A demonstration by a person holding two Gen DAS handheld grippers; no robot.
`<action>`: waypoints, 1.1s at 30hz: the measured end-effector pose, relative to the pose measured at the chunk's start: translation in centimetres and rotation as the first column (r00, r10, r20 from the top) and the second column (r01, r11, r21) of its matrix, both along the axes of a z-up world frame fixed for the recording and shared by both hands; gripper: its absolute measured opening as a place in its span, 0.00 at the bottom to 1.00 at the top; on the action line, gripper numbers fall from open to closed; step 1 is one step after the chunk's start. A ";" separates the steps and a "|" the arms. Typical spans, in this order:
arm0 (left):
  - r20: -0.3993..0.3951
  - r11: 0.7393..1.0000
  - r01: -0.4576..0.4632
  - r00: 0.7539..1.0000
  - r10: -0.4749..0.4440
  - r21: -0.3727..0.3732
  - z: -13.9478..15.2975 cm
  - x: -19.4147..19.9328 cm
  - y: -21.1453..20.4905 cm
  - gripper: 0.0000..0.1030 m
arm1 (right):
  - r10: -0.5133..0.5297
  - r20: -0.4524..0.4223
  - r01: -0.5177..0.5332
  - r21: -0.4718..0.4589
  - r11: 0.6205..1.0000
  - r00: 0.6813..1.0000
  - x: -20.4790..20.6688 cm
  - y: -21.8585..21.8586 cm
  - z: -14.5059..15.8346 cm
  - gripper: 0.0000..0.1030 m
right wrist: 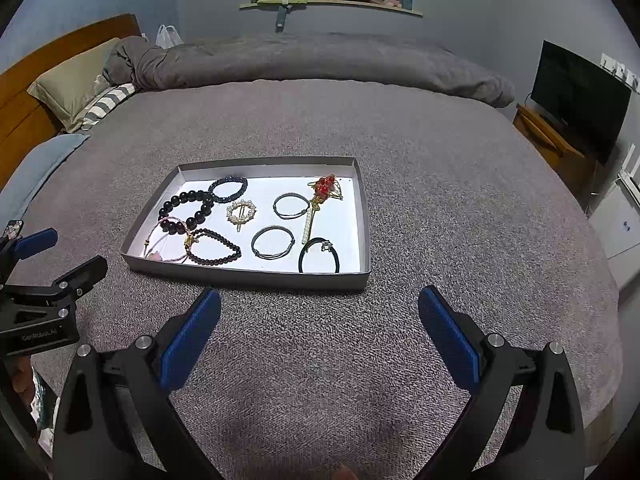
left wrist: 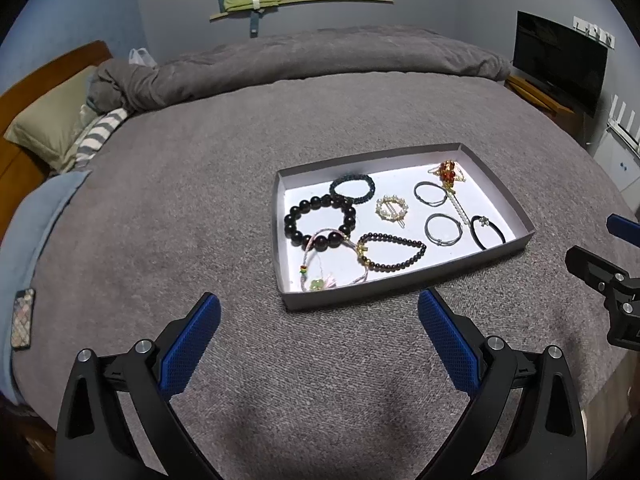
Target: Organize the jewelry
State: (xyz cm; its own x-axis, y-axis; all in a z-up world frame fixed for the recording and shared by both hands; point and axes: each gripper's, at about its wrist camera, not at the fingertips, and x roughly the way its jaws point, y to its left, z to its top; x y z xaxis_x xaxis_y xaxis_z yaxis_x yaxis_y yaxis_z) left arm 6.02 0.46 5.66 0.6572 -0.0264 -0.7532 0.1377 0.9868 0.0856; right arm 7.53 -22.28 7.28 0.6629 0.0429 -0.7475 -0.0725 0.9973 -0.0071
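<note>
A shallow grey tray [left wrist: 400,286] [right wrist: 248,276] with a white floor lies on the grey bed. In it are a big black bead bracelet [left wrist: 320,222] [right wrist: 186,208], a small dark bracelet [left wrist: 352,187] [right wrist: 228,190], a thin bead bracelet [left wrist: 390,251] [right wrist: 216,247], a pearl ring clip [left wrist: 392,208] [right wrist: 241,213], a red and gold hairpin [left wrist: 448,174] [right wrist: 322,190], a black hair tie [left wrist: 488,232] [right wrist: 319,255] and two grey rings. My left gripper [left wrist: 319,334] and right gripper [right wrist: 319,334] are both open and empty, in front of the tray.
A folded grey duvet [left wrist: 320,60] and pillows [left wrist: 52,120] lie at the far side of the bed. A phone [left wrist: 22,318] lies at the left edge. A TV [right wrist: 580,96] on a wooden stand is at the right. A wall shelf [right wrist: 332,0] holds clothes.
</note>
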 end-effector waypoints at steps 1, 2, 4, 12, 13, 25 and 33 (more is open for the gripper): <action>0.000 1.000 0.000 1.000 0.000 -0.001 0.0 0.0 0.0 0.97 | 0.000 0.001 0.000 0.000 1.000 1.000 0.0 0.0 0.0 0.95; 0.000 1.000 0.000 1.000 0.000 -0.001 0.0 0.0 0.0 0.97 | 0.000 0.001 0.000 0.000 1.000 1.000 0.0 0.0 0.0 0.95; 0.000 1.000 -0.001 1.000 0.001 -0.001 0.0 0.0 0.0 0.97 | -0.001 0.000 0.001 0.001 1.000 1.000 -0.1 0.0 0.0 0.95; -0.003 1.000 0.001 1.000 -0.001 -0.003 0.0 -0.1 0.0 0.97 | 0.006 -0.004 -0.006 -0.003 1.000 1.000 -0.2 0.0 0.0 0.95; -0.004 1.000 0.002 1.000 -0.002 -0.002 -0.1 -0.1 0.0 0.97 | 0.006 -0.004 -0.006 -0.003 1.000 1.000 -0.2 0.0 0.0 0.95; 0.039 0.999 -0.020 0.999 0.018 0.040 0.1 0.0 -0.2 0.97 | 0.008 -0.013 -0.008 -0.001 1.000 1.000 0.0 -0.1 -0.3 0.95; 0.083 0.996 -0.038 0.996 0.032 0.075 0.7 0.2 -0.1 0.97 | 0.008 -0.016 -0.008 -0.002 1.000 1.000 0.1 -0.2 -0.4 0.95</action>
State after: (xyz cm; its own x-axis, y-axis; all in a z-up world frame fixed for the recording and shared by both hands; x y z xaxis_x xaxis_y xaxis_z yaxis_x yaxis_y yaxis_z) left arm 6.18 0.34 6.33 0.7164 0.0531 -0.6956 0.0928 0.9810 0.1705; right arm 7.66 -22.48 6.85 0.6506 0.0467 -0.7580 -0.0804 0.9967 -0.0075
